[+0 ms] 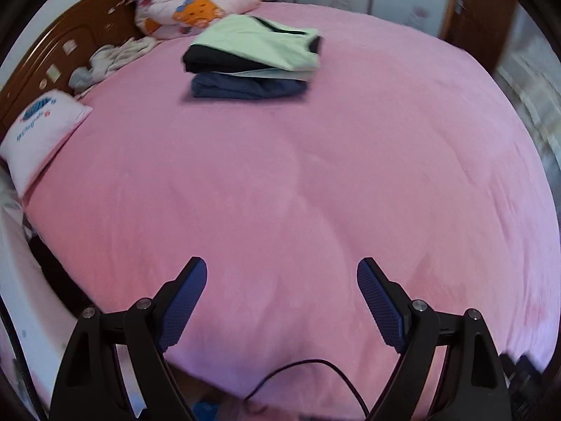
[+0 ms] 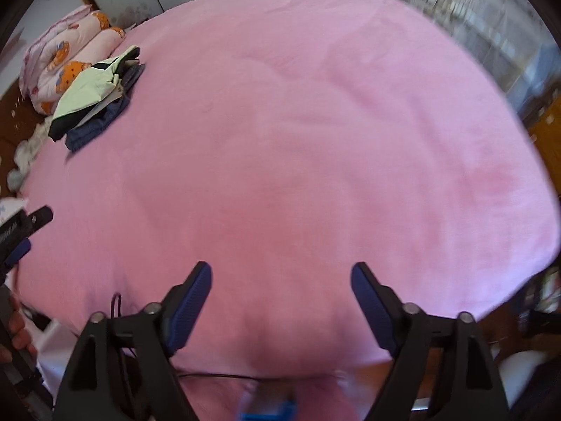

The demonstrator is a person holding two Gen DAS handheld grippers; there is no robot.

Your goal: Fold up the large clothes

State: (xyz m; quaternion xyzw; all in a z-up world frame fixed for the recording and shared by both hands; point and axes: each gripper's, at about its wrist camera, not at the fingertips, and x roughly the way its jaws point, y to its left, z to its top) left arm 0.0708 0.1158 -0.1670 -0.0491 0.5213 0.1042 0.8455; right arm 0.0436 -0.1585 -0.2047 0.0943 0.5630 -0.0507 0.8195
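Over the bare pink bed (image 1: 315, 182), both tongs (image 1: 281, 301) (image 2: 281, 303) gape empty, stack (image 1: 252, 59) apparently finished; fetching another garment likely comes next.

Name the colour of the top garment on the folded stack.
Pale mint green top garment with dark trim; clearest in the left wrist view.

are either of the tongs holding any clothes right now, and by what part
Nothing is held. The left tongs and right tongs both stand open over the bare pink bedsheet; the folded clothes stack lies apart, untouched.
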